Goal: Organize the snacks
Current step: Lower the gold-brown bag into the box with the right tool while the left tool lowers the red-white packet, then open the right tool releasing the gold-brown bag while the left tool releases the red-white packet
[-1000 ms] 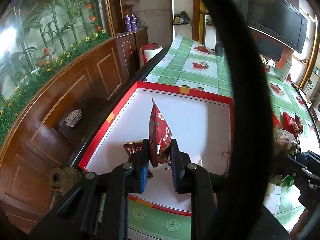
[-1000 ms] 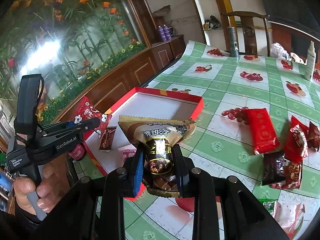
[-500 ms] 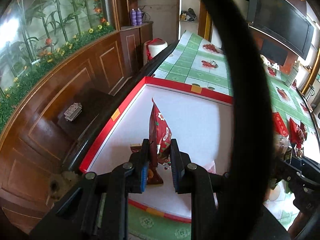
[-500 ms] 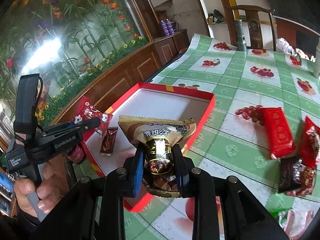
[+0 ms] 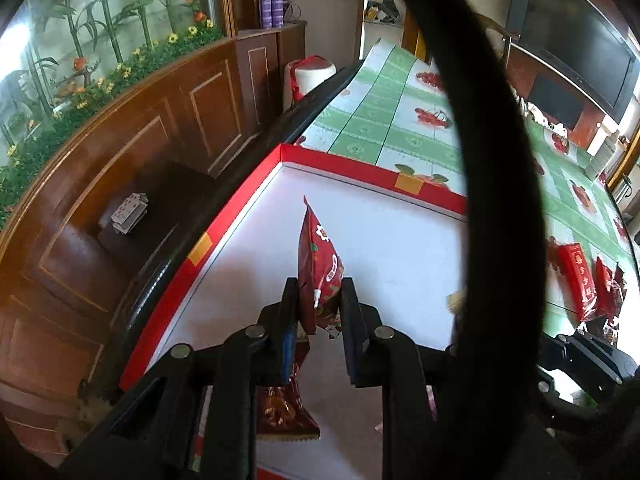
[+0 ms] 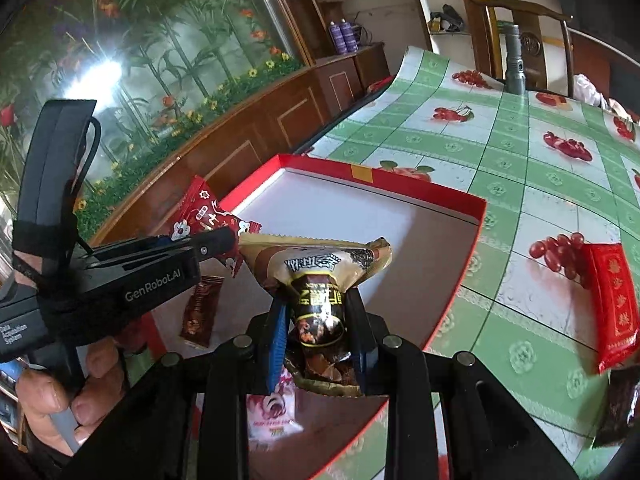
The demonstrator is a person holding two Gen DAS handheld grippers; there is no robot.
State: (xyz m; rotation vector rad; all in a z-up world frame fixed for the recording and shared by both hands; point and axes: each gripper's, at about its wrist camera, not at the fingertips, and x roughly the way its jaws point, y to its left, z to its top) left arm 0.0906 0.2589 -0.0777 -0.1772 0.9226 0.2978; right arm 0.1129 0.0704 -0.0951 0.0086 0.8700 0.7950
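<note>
Two grippers each clamp a snack above the red box (image 6: 456, 264), whose white floor is partly hidden by them. The left gripper (image 5: 319, 312) pinches a red snack packet (image 5: 320, 264) edge-on, so its print cannot be read; in the right wrist view that gripper (image 6: 218, 240) reaches in from the left, and only part of a hand (image 6: 60, 396) shows at the frame's corner. The right gripper (image 6: 320, 320) grips a gold and brown snack pouch (image 6: 316, 276) that covers much of the box's near end. A dark red sachet (image 6: 198, 310) lies inside the box, half hidden. A thick black loop (image 5: 492, 160) blocks much of the left wrist view. Loose red packets (image 6: 614, 300) lie on the green checked tablecloth (image 6: 500, 152), beside wood panelling (image 5: 132, 152) and a flower mural (image 6: 152, 40).
</note>
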